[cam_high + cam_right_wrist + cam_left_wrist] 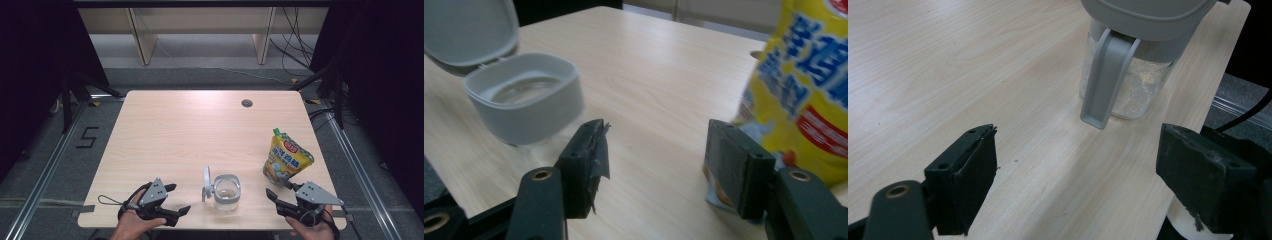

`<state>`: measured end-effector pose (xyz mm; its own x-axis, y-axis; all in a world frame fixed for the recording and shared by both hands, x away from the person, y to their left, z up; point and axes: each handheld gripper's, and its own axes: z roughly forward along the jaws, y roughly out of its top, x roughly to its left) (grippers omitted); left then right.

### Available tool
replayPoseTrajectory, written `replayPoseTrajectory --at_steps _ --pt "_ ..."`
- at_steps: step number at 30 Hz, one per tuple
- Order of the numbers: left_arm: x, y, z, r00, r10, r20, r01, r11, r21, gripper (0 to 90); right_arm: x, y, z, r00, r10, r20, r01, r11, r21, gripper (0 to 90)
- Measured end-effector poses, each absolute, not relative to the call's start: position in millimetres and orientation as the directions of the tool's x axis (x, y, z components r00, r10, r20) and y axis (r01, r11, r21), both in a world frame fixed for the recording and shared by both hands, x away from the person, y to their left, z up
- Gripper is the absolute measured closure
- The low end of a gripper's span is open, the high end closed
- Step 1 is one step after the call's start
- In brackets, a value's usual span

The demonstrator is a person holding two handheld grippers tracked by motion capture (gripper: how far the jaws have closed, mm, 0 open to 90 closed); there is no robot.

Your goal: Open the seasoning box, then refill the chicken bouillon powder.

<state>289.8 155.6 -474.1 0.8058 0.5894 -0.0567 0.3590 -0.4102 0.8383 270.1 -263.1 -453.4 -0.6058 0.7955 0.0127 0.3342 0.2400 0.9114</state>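
A small clear jar (227, 191) with a grey rim stands near the table's front edge, its flip lid (206, 183) hinged upright on its left side. A yellow spouted pouch (286, 159) stands to the jar's right. My left gripper (179, 199) rests left of the jar, open, nothing between its jaws. In the left gripper view the left gripper (1080, 145) faces the jar (1128, 90) and its hanging grey latch (1105, 80). My right gripper (280, 188) is open just below the pouch. In the right gripper view the right gripper (657, 130) has the pouch (804, 85) beside its right jaw and the jar (531, 107) at left.
The light wooden table (200, 130) has a round cable hole (246, 103) at its far right. Both hands sit at the table's front edge. Pale shelving legs and cables stand on the floor beyond the table.
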Motion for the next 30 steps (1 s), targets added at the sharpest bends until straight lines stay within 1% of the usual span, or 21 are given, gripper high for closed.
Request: replayPoseTrajectory --at_steps 1,3,4,6,7,8,9,11,12,13,14,15,17,19,21,23,25,26,27,29,30 --pt "289 155 -474 0.799 0.597 -0.074 0.375 -0.398 0.837 16.2 270 -265 -454 -0.594 0.804 0.017 0.337 0.229 0.913 41.9" --pt "289 154 -475 0.805 0.589 -0.080 0.368 -0.388 0.845 16.2 268 -270 -455 -0.570 0.821 0.042 0.358 0.202 0.912 41.2" --pt "289 153 -475 0.806 0.587 -0.081 0.369 -0.389 0.844 16.2 267 -275 -456 -0.558 0.829 0.035 0.356 0.201 0.913 40.4" --pt "290 155 -474 0.818 0.573 -0.050 0.341 -0.412 0.845 16.2 267 -281 -458 -0.535 0.844 0.032 0.363 0.195 0.911 39.8" --pt "289 154 -474 0.804 0.590 -0.078 0.368 -0.390 0.844 16.2 266 -283 -460 -0.518 0.854 0.042 0.381 0.187 0.905 39.5" --pt "289 154 -474 0.804 0.589 -0.075 0.365 -0.391 0.845 16.2 266 -286 -462 -0.502 0.863 0.052 0.400 0.178 0.899 39.3" --pt "289 153 -475 0.802 0.592 -0.078 0.367 -0.386 0.846 16.2 269 -290 -464 -0.509 0.861 0.011 0.372 0.209 0.904 39.1" --pt "289 154 -474 0.805 0.589 -0.073 0.367 -0.396 0.842 16.2 269 -293 -469 -0.492 0.869 0.048 0.403 0.179 0.897 36.6" --pt "289 154 -474 0.808 0.586 -0.064 0.359 -0.403 0.842 16.3 268 -291 -470 -0.467 0.880 0.082 0.425 0.143 0.894 35.3" --pt "290 154 -473 0.817 0.574 -0.052 0.345 -0.415 0.842 16.2 270 -294 -471 -0.476 0.878 0.048 0.409 0.173 0.896 34.0" --pt "288 153 -474 0.800 0.596 -0.073 0.372 -0.396 0.839 16.3 268 -293 -471 -0.454 0.887 0.088 0.445 0.140 0.884 32.1" --pt "289 153 -474 0.804 0.591 -0.065 0.365 -0.404 0.839 16.3 272 -296 -473 -0.470 0.881 0.054 0.417 0.168 0.893 30.6" --pt "290 153 -475 0.805 0.588 -0.074 0.368 -0.398 0.840 16.2 275 -298 -476 -0.468 0.883 0.043 0.410 0.174 0.895 29.8" --pt "290 153 -475 0.806 0.588 -0.066 0.365 -0.406 0.838 16.3 276 -299 -478 -0.459 0.886 0.069 0.429 0.153 0.890 26.8" --pt "290 153 -475 0.807 0.587 -0.065 0.363 -0.406 0.838 16.2 278 -301 -479 -0.441 0.895 0.072 0.433 0.142 0.890 20.8" --pt "290 153 -475 0.807 0.587 -0.065 0.361 -0.404 0.841 16.3 281 -305 -481 -0.442 0.896 0.043 0.414 0.161 0.896 19.8" --pt "290 153 -475 0.807 0.587 -0.063 0.362 -0.407 0.839 16.2 282 -306 -483 -0.433 0.900 0.053 0.422 0.150 0.894 17.2" --pt "291 154 -475 0.810 0.585 -0.048 0.357 -0.426 0.832 16.3 284 -307 -484 -0.438 0.898 0.050 0.415 0.153 0.897 16.1" --pt "291 154 -476 0.809 0.586 -0.053 0.358 -0.418 0.835 16.3 285 -307 -485 -0.435 0.898 0.062 0.427 0.145 0.892 16.0" --pt "290 153 -475 0.810 0.583 -0.067 0.364 -0.410 0.836 16.3 288 -309 -488 -0.440 0.897 0.039 0.415 0.165 0.895 16.0" --pt "290 153 -476 0.806 0.588 -0.059 0.360 -0.409 0.839 16.2 290 -309 -489 -0.441 0.896 0.048 0.420 0.159 0.894 16.0"
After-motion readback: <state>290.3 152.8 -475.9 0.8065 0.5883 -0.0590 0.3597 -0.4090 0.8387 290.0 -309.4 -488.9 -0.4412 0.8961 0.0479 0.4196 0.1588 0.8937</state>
